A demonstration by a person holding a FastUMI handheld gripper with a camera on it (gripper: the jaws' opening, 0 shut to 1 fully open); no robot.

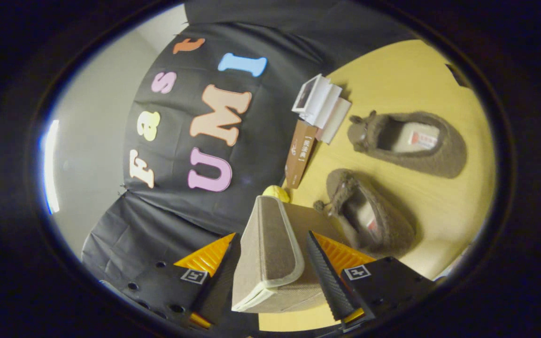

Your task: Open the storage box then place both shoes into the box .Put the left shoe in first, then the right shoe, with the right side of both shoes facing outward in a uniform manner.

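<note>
My gripper [273,237] is shut on the lid [270,249] of the beige fabric storage box, a padded flap with pale trim. Both black fingers press its two faces. The lid stands lifted on edge, and the flat tan surface of the box [305,218] shows just behind it. Two brown fuzzy slippers lie on the yellow table beyond the fingers. The nearer slipper [374,220] lies right beside the box, its pom-pom toe towards it. The farther slipper [411,141] lies apart from it, opening up.
A stack of white booklets [320,103] and a brown carton [298,155] stand at the table's edge against the black cloth wall. A small yellow object [276,192] peeks out behind the lid. Bare yellow tabletop [439,202] lies between and around the slippers.
</note>
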